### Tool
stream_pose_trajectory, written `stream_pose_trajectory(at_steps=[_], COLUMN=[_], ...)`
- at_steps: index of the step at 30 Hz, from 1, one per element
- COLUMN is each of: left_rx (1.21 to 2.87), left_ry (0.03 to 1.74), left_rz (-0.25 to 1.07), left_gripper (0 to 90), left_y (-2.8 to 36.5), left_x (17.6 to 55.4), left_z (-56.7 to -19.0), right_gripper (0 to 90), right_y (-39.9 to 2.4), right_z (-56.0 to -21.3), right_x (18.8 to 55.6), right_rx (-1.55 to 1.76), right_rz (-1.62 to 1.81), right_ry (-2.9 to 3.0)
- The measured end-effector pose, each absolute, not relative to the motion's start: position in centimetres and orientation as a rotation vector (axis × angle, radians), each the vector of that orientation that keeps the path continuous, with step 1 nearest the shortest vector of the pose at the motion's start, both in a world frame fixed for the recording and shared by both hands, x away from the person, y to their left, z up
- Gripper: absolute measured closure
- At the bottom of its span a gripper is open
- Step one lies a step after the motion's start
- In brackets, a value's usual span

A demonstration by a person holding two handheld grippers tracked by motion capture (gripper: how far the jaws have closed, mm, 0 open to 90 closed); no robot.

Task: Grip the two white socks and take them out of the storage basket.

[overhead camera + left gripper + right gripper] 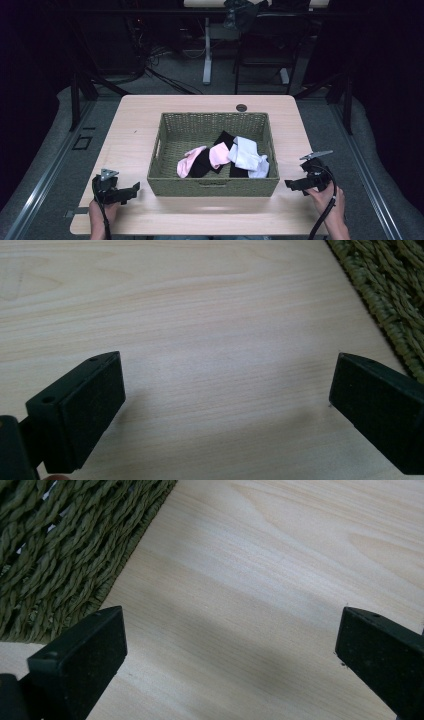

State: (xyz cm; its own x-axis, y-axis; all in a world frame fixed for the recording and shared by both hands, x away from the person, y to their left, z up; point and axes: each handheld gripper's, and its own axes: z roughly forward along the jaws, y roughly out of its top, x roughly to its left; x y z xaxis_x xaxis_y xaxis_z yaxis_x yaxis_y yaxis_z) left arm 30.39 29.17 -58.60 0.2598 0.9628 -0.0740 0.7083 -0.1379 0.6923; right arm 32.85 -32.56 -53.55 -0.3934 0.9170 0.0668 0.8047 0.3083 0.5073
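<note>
Resting low on the desk (130,125), the left tongs (131,191) and right tongs (292,184) are held wide open and empty, flanking the woven basket (165,150) where the socks (222,157) are heaped. Snagging on the rim is judged likely if the wall is not cleared; bare desk is left either side.

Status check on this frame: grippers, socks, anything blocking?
Left gripper open, right gripper open, both empty, flanking the basket. Socks piled inside, untouched. Nothing blocking.
</note>
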Motion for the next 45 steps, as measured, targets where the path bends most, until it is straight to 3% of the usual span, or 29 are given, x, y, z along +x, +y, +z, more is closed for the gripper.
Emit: stream_pose_trajectory(at_steps=[21, 45], left_rx=[1.928, 1.958], left_ry=[1.500, 1.507], left_rz=[0.523, 0.536], left_gripper=[0.9, 0.6], left_y=[29.0, 29.0], left_x=[30.4, 30.5], left_z=[-58.5, -58.8], right_gripper=[0.0, 0.0], right_y=[-33.7, -33.2], right_z=[-52.9, -48.9], right_x=[33.1, 33.0], right_rx=[1.616, 1.541], right_rz=[0.731, 0.793], right_ry=[2.343, 2.405])
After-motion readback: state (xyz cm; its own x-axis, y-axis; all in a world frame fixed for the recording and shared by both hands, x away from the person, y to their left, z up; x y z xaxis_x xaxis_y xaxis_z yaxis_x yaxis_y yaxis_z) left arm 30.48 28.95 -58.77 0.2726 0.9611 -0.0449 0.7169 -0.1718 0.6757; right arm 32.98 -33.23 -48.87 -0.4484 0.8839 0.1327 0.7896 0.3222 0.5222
